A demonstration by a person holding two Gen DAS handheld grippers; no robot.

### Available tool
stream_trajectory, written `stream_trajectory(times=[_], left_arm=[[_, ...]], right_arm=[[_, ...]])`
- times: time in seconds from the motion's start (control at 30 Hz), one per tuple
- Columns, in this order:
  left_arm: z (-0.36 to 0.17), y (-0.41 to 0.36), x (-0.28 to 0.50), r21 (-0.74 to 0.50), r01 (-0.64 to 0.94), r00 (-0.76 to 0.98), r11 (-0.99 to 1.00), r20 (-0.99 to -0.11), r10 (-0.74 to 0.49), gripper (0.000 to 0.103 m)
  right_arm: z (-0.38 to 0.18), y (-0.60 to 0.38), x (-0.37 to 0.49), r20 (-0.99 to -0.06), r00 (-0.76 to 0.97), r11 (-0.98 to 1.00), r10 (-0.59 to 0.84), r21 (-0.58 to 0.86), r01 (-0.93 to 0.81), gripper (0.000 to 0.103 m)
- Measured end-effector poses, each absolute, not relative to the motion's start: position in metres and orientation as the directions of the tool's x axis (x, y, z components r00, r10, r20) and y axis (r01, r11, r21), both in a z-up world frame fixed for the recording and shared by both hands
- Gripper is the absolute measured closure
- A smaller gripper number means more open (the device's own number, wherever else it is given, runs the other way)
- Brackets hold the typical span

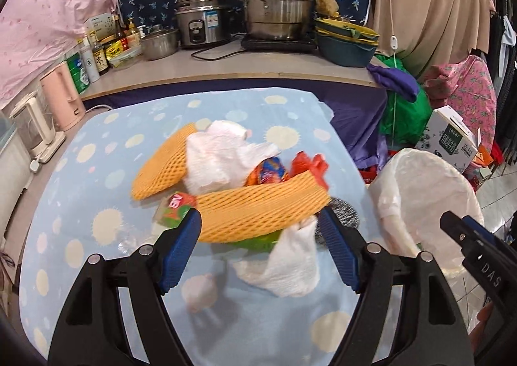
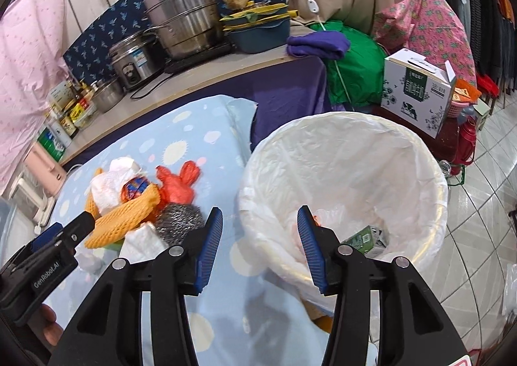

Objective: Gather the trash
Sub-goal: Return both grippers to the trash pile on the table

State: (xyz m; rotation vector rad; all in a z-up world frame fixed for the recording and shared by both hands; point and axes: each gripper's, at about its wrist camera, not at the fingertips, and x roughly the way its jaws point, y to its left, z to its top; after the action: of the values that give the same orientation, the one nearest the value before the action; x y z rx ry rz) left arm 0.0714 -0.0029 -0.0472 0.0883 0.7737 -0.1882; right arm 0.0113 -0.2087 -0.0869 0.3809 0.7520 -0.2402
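Observation:
A pile of trash lies on the blue dotted cloth (image 1: 97, 191): two orange foam fruit nets (image 1: 258, 207), crumpled white tissue (image 1: 223, 156), snack wrappers (image 1: 268, 172), a red plastic bag (image 1: 310, 165), a steel scourer (image 2: 179, 220) and a white tissue (image 1: 290, 266) at the front. My left gripper (image 1: 260, 253) is open, its jaws on either side of the near foam net and front tissue. My right gripper (image 2: 258, 246) is open and empty, above the near rim of the white-lined trash bin (image 2: 349, 165). The bin holds a green carton (image 2: 365, 236) and other scraps.
A counter (image 1: 226, 65) behind the table carries steel pots, a rice cooker, bottles and stacked basins. Kettles (image 1: 61, 91) stand at the left. A printed carton box (image 2: 416, 91), green bag and cloths sit beyond the bin on the tiled floor.

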Motion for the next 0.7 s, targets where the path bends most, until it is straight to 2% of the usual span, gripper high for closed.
stream_trajectory(times=[0.1, 0.2, 0.7], left_arm=[[-0.053, 0.011, 0.071, 0.003, 0.192, 0.689, 0.981, -0.713, -0.132, 0.031], [-0.062, 0.024, 0.068, 0.001, 0.171, 0.683, 0.985, -0.72, -0.119, 0.018], [-0.096, 0.066, 0.064, -0.019, 0.099, 0.617, 0.995, -0.784, -0.076, 0.016]], right_arm=[[-0.089, -0.2, 0.014, -0.706, 0.705, 0.911, -0.064, 0.248, 0.331, 0.051], [-0.094, -0.19, 0.017, -0.717, 0.695, 0.919, -0.048, 0.242, 0.312, 0.051], [-0.127, -0.147, 0.067, -0.762, 0.647, 0.949, 0.035, 0.228, 0.217, 0.05]])
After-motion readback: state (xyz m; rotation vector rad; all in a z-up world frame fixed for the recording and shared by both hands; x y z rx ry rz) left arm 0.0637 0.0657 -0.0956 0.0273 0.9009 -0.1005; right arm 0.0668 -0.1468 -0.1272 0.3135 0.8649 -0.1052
